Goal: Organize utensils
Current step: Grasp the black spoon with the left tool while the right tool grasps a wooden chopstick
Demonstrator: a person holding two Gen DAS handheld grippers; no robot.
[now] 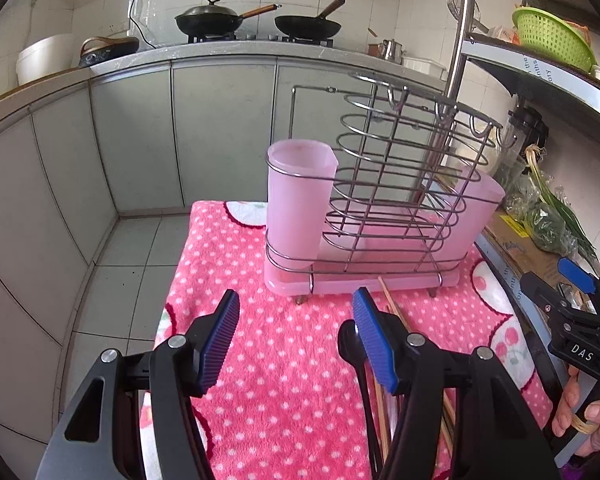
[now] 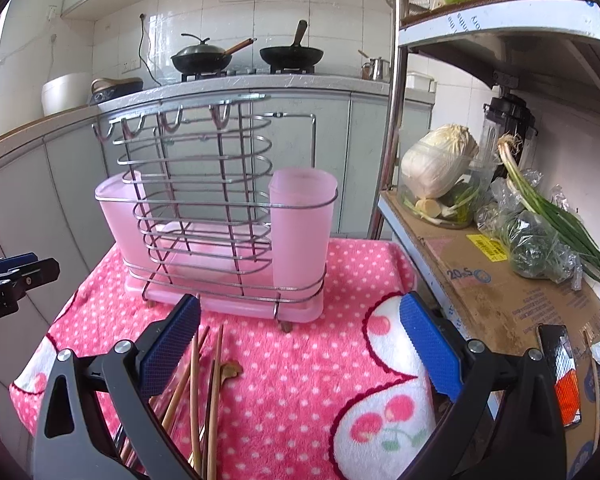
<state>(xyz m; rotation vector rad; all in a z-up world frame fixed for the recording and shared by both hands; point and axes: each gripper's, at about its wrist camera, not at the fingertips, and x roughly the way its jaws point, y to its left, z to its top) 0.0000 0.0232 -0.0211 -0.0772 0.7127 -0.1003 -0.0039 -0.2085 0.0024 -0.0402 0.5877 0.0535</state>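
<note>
Both grippers' fingers (image 1: 220,344) (image 2: 428,352) gape wide, holding nothing.

The towel (image 2: 300,360) is pink with white polka dots and white patches bearing red cherries. The rack (image 2: 220,208) is silver wire with pale pink cups (image 2: 302,228), and both claws carry blue ridged pads (image 2: 430,344).
</note>
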